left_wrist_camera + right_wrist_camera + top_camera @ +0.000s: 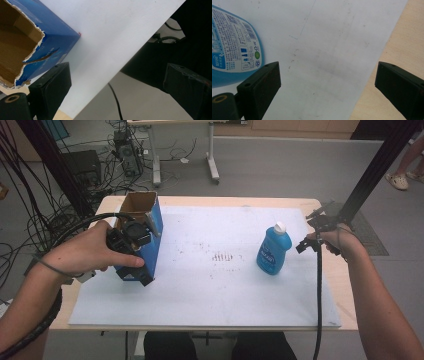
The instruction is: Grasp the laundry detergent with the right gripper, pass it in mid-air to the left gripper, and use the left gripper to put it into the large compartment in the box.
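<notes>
Two open hand-held grippers, left (117,82) beside box (22,42), right (327,82) beside bottle (234,45)

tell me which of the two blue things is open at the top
The blue cardboard box at the left: its torn top gapes open, while the blue bottle wears a white cap.

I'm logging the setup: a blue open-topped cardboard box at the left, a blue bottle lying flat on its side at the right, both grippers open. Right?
Not quite: the blue bottle stands upright, white cap on top, as the high view shows. The rest holds: the cardboard box is at the left, and the left gripper and right gripper are open.
</notes>
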### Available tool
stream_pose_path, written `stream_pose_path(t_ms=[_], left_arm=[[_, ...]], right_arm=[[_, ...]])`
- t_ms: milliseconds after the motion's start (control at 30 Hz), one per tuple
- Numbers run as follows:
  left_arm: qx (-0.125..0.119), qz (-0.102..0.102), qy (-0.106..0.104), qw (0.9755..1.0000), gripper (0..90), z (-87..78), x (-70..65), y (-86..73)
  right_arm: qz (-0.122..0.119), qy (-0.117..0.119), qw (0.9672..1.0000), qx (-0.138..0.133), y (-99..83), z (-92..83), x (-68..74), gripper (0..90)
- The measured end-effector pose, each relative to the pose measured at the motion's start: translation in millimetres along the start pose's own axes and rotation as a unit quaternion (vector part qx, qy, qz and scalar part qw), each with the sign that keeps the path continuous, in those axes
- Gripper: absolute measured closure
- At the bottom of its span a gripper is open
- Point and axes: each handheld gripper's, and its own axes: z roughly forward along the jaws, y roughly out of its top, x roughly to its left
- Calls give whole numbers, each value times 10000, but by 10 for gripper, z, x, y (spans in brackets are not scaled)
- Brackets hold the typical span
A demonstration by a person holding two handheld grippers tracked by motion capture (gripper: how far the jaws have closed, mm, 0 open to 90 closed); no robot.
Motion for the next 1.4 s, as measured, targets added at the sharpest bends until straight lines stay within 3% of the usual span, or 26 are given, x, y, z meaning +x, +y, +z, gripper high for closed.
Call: stream_pose_path(t_ms=[833, 1400], left_arm=[[-58, 25, -16, 10000, 78, 10, -16, 5], [-92, 106, -46, 9999, 79, 62, -118, 64]], right_arm=[[15, -62, 9999, -86, -144, -80, 4, 63], [-82, -97, 9997, -215, -421, -209, 37, 63]])
